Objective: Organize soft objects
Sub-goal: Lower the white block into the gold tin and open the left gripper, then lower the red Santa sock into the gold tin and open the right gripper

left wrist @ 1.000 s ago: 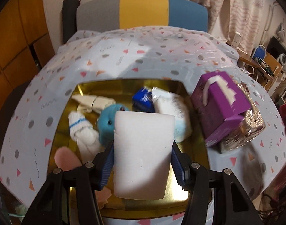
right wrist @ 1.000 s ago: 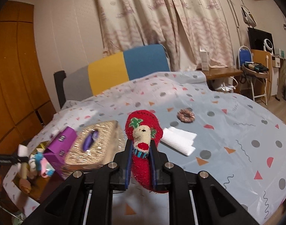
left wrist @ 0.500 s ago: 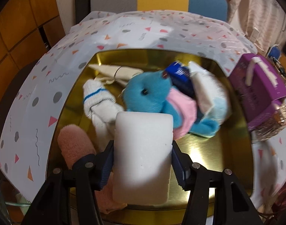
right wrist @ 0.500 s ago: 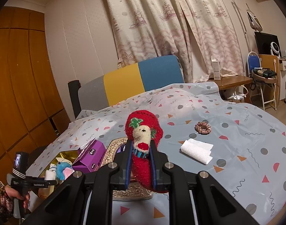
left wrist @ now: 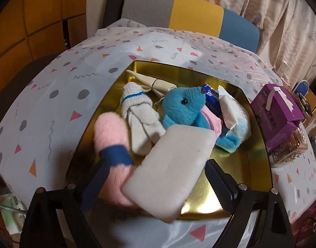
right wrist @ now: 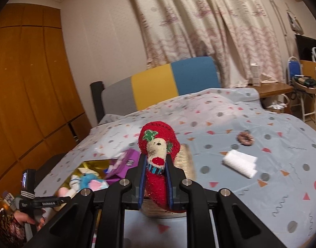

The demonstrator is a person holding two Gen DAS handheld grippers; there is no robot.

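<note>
Well along. Left gripper [left wrist: 155, 177] spread, white sponge [left wrist: 168, 171] tilted loose between the jaws over the gold tray [left wrist: 259, 144], already holding socks and a blue plush [left wrist: 184, 107]. Right gripper [right wrist: 155, 184] pinching a red sock [right wrist: 158, 163]; beyond its jaws, white cloth [right wrist: 239, 163] and scrunchie [right wrist: 244, 138] left.

a home room: curtains [right wrist: 201, 18], wooden wardrobe [right wrist: 27, 82], cloth-covered table [right wrist: 230, 128], desk [right wrist: 271, 87].

Warm, dim indoor light; glare on the gold tray [left wrist: 201, 204] at 5 o'clock. Fisheye bending and black corners in both views; the curtain [right wrist: 199, 20] is slightly blurred.
</note>
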